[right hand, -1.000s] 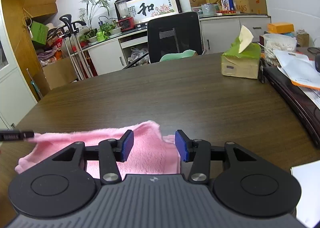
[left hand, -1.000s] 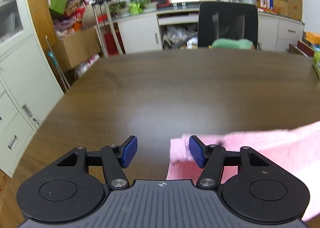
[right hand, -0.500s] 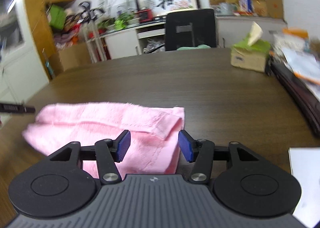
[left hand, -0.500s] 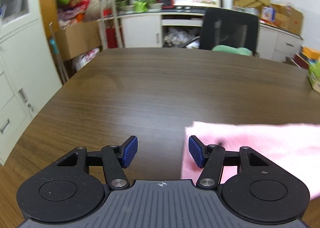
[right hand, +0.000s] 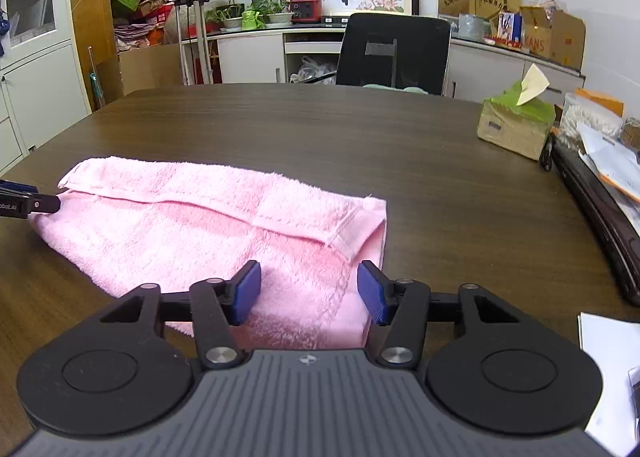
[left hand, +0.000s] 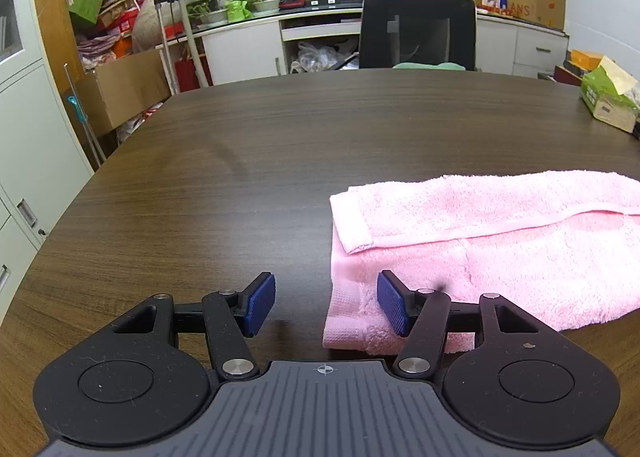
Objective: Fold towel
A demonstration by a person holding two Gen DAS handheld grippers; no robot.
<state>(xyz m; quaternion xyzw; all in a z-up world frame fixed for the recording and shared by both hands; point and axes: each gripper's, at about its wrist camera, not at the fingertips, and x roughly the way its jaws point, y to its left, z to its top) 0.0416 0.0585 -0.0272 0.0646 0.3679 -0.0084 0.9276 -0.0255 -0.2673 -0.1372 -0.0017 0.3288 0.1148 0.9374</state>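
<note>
A pink towel (left hand: 500, 241) lies flat on the dark wooden table (left hand: 260, 161), its far edge folded over toward me. It also shows in the right wrist view (right hand: 192, 225). My left gripper (left hand: 326, 307) is open and empty, raised over the towel's near left corner. My right gripper (right hand: 308, 291) is open and empty, raised over the towel's near right corner. The left gripper's tip (right hand: 36, 204) shows at the towel's left end in the right wrist view.
A green tissue box (right hand: 516, 125) stands at the right of the table, with papers (right hand: 612, 165) and a dark case (right hand: 600, 225) beyond it. A white sheet (right hand: 608, 349) lies at the near right. A black office chair (right hand: 394, 53) stands behind the far edge.
Both grippers have drawn back and risen from the towel, which now lies still with its far edge folded over. Both stayed open.
</note>
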